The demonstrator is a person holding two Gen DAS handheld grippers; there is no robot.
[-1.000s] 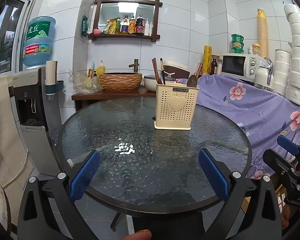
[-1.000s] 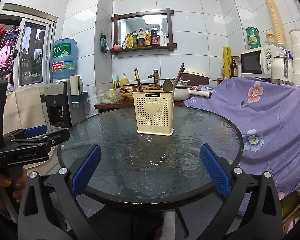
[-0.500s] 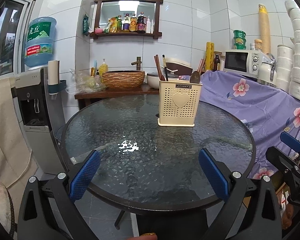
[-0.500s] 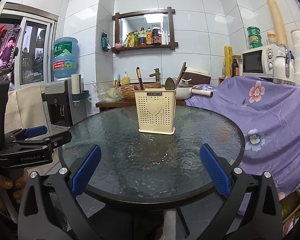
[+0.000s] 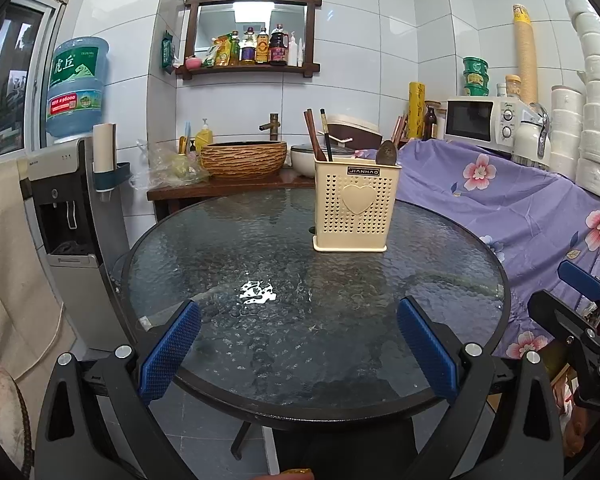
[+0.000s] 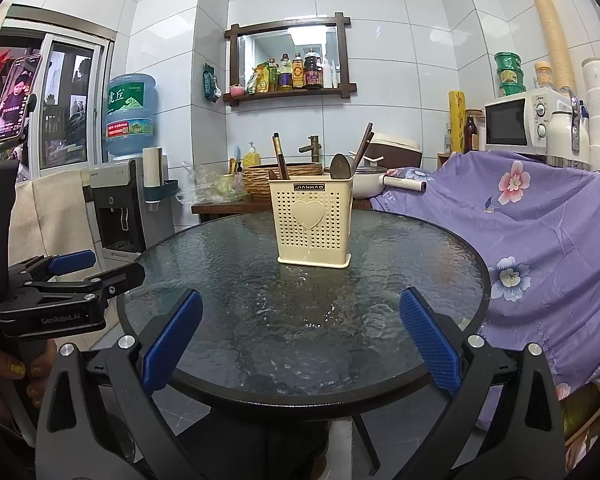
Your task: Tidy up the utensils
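Both tongs were spread wide and empty: left tongs [image 5: 298, 350] and right tongs [image 6: 300, 342] each hung over the near rim of the round glass table [image 6: 236, 276], pads apart, nothing between them. The cream perforated utensil holder [image 5: 356, 208] stood upright toward the far side of the table, well apart from both, dead ahead of the right tongs and slightly right of centre for the left. In it I could make out dark chopsticks [image 6: 280, 158] leaning at the left end, a spoon [image 6: 341, 167] bowl-up toward the right, and more dark sticks [image 6: 364, 144] angled out at the right. No loose utensil showed on the glass, so I judged the step was reaching into the holder to sort. To do it well I would have come in high, above the rim, picked one handle at a time near its top, closed squarely across it, and lifted straight up so the light holder did not tip or slide on the slick glass; the free tongs could have steadied its wall
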